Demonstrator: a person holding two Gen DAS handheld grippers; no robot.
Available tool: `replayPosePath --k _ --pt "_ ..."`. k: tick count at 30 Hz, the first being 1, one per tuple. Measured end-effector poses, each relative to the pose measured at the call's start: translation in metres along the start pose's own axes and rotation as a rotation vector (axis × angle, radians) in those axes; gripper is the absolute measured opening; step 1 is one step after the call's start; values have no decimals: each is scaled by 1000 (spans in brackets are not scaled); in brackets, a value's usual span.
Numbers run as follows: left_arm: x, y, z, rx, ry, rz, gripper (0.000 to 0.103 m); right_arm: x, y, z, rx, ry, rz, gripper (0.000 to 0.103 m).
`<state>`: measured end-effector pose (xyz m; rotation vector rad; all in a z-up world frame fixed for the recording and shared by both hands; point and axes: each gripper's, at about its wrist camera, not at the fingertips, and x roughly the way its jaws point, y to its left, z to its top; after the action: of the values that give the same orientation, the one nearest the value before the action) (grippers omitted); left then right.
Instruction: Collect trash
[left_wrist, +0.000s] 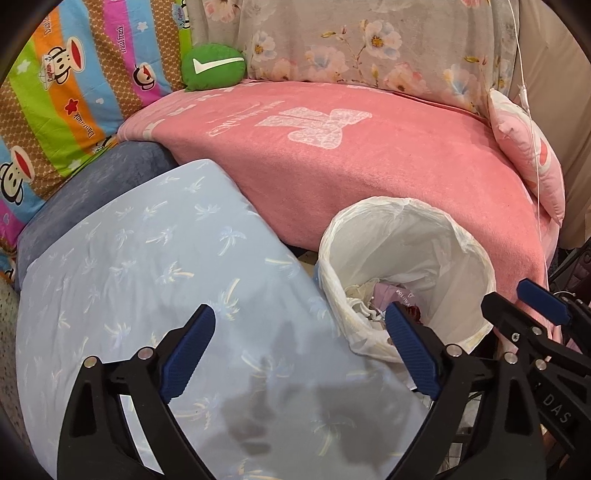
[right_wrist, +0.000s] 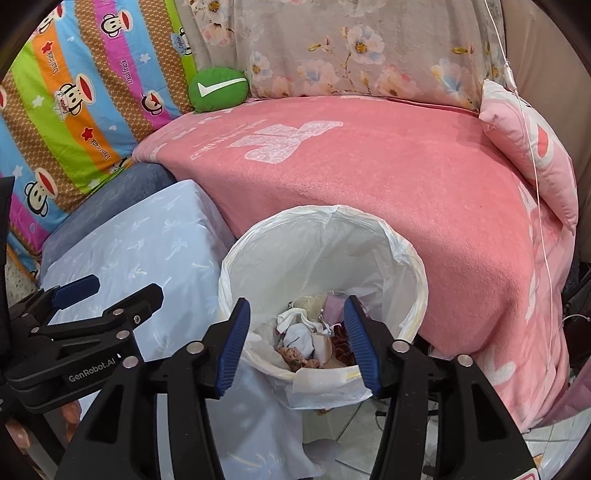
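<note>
1. We see the left claw (left_wrist: 301, 354) released, its blue pads spread wide with nothing between them; it hangs over a light blue palm-print cushion (left_wrist: 155, 280), with the right-hand pad at the bin's edge.
2. The right claw (right_wrist: 295, 341) is also released, its pads apart and gripping nothing, poised just above the mouth of the trash bin (right_wrist: 369, 243).
3. The bin, lined with a white plastic bag, stands on the floor between the blue cushion and a pink blanket (right_wrist: 388, 177) draped over the seat.
4. The trash (right_wrist: 306, 334) lies at the bottom of the bin: crumpled white tissue, pinkish paper and some brown scraps.
5. Behind, we note a green round cushion (left_wrist: 213, 67) with a white tick, a striped monkey-print cover (left_wrist: 62, 92) and a floral cover (left_wrist: 362, 40).
</note>
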<state>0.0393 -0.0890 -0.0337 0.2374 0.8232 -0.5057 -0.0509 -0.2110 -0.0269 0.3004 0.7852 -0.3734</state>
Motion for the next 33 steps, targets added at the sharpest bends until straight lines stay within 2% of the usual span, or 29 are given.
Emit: replayPosePath --k 5,6,7,9,22,23,24,33 --pt "-2 6 -8 -13 5 14 92 -1 7 -6 -13 8 -7 64" --pt "-3 7 -10 -15 5 16 92 -2 8 -8 -14 13 -7 68" --pt "-3 9 -12 -18 6 19 92 -2 9 -9 -16 19 -8 77" --pt "-6 12 -16 -29 5 23 92 -4 13 -14 -23 12 -14 85" --pt "-19 26 -29 -76 -9 66 93 -20 20 -27 -60 -27 -69 88" --pt "-20 25 -29 -76 -12 69 93 -21 20 -27 -61 -30 -71 90" --pt "-21 25 -30 -75 -14 73 93 -21 21 -27 -63 -31 -72 97" --pt "-23 22 -32 -77 -19 93 93 -24 24 -27 -82 -40 -69 97"
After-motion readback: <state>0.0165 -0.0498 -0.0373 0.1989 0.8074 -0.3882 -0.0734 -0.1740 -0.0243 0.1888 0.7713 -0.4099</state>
